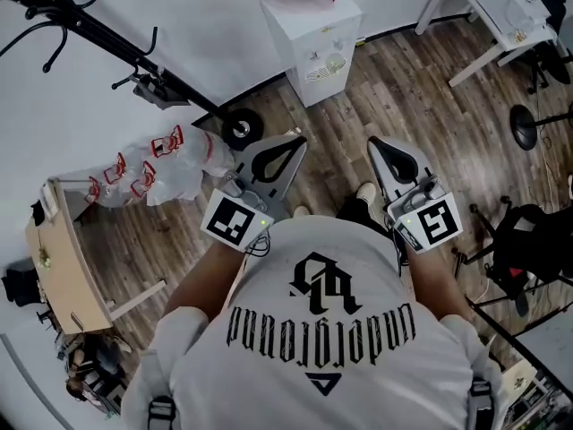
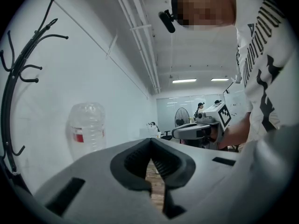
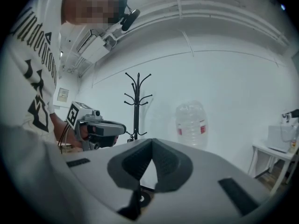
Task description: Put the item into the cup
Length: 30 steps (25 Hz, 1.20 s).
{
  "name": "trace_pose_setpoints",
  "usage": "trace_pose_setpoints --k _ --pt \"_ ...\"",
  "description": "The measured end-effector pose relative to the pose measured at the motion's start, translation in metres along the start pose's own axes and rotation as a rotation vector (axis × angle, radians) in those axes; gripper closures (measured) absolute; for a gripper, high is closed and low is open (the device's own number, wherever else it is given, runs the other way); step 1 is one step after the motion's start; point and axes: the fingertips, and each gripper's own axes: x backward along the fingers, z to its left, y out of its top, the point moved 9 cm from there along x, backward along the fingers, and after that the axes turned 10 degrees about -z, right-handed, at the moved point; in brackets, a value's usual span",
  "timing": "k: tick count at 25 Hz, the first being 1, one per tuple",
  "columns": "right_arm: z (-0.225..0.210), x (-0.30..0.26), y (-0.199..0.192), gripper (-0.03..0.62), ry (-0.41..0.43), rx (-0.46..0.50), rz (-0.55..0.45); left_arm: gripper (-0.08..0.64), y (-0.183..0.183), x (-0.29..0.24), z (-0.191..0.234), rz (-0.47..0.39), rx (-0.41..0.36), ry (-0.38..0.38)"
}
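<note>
Standing on a wood floor, the person holds both tools close to the chest, tips pointing forward and well apart.

Left gripper: jaws closed tip to tip, nothing between them (the left gripper view shows only floor through the gap behind the tips).

Right gripper: jaws also closed and empty; its own view shows the pads meeting at the tip.

Item and cup: no view shows them, so I cannot tell where they are.

Surroundings: a white water dispenser stands against the wall straight ahead, with a clear bottle on top. A black coat rack leans across the upper left; its round foot sits just beyond the left gripper's tip. Plastic bags with red print lie on the floor to the left, beside a light wooden desk. A white table stands at upper right, with a black stool near it. A shoe shows between the grippers.
</note>
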Motion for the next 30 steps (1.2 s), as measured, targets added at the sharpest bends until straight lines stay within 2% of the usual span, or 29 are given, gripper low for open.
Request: trace_pose_setpoints --k 6,12,30 --pt "0.051 -0.004 0.005 0.588 -0.048 0.007 0.004 0.554 0.008 0.05 0.006 0.007 -0.006 -0.048" --pt "0.083 0.001 0.007 0.588 -0.094 0.022 0.016 0.554 0.008 0.079 0.012 0.001 0.006 -0.082" --pt "0.092 0.0 0.008 0.588 -0.104 0.029 -0.002 0.554 0.01 0.084 0.02 -0.046 0.014 -0.055"
